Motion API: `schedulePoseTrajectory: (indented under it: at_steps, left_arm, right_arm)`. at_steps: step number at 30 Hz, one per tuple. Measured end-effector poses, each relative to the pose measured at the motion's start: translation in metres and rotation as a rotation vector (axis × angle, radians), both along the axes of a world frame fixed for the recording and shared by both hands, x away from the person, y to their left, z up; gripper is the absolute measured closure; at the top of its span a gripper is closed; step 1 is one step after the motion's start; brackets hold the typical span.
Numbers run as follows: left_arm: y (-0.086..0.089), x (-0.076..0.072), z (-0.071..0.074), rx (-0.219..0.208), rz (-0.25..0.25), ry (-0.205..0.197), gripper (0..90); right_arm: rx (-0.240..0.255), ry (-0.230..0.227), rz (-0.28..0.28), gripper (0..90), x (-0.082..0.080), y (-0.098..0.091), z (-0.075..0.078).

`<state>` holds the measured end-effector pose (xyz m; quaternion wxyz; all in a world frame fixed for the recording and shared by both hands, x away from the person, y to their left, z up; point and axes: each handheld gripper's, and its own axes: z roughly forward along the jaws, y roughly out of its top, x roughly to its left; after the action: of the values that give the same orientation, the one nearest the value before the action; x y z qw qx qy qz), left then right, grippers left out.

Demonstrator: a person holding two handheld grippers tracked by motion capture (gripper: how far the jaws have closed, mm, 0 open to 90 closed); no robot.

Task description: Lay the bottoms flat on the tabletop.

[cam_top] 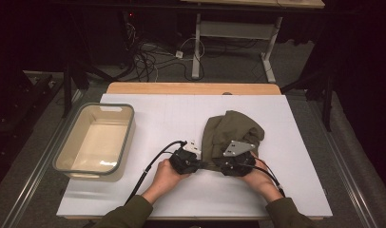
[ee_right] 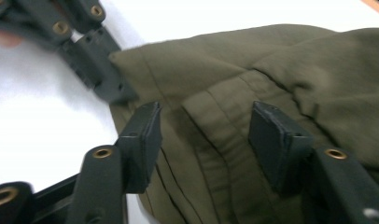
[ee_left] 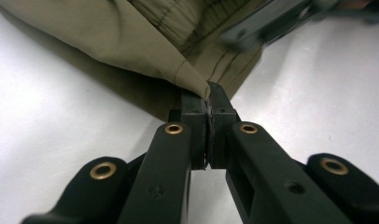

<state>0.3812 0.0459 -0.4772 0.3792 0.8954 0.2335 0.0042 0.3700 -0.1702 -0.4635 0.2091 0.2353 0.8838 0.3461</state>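
Sleeves in olive green nearest the lens, poking in from the bottom edge of the high view, both hands wrapped round their tools. Off to the far left, well apart from everything: beige plastic tub (cam_top: 94, 141) with a grey-green rim, sitting on the white table top (cam_top: 172, 114).

Then the left gripper (cam_top: 197, 164), clamped tight on a corner of the olive garment (cam_top: 233, 133). In the left gripper view, pads pinched right together with a pointy bit of hem (ee_left: 197, 84) squeezed between them, rest of the fabric fanning up and away. No earlier look to compare, so just that: closed hard on cloth.

Garment itself: crumpled heap right of the table's middle, near edge of it reaching down to both tools.

Right gripper (cam_top: 229, 164) just beside the left one, resting over the cloth's near edge. In the right gripper view, jaws about half spread, standing apart over a stitched seam (ee_right: 211, 140), fabric between them but not pinched. Left tool's black jaws (ee_right: 101, 70) visible there too, upper left, at the cloth's corner.
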Motion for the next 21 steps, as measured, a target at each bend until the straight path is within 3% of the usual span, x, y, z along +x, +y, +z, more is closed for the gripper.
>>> schedulePoseTrajectory:
  at_steps: [6,13,17,21]
  left_arm:
    - [0.0,0.001,-0.002,-0.009,-0.006,0.011,86.6]
    - [0.0,0.001,-0.003,-0.012,-0.008,0.015,86.5]
    - [0.0,0.001,-0.003,-0.012,-0.009,0.013,86.6]
    - [0.0,0.0,-0.002,-0.005,-0.01,0.005,86.6]
  right_arm:
    - [-0.033,-0.026,-0.04,47.4,0.001,0.011,-0.007]
    - [-0.046,-0.039,-0.08,65.1,0.006,0.014,-0.012]
    - [-0.008,0.014,-0.059,83.8,0.009,0.011,-0.013]
    - [-0.002,0.018,-0.058,87.7,0.011,0.008,-0.013]
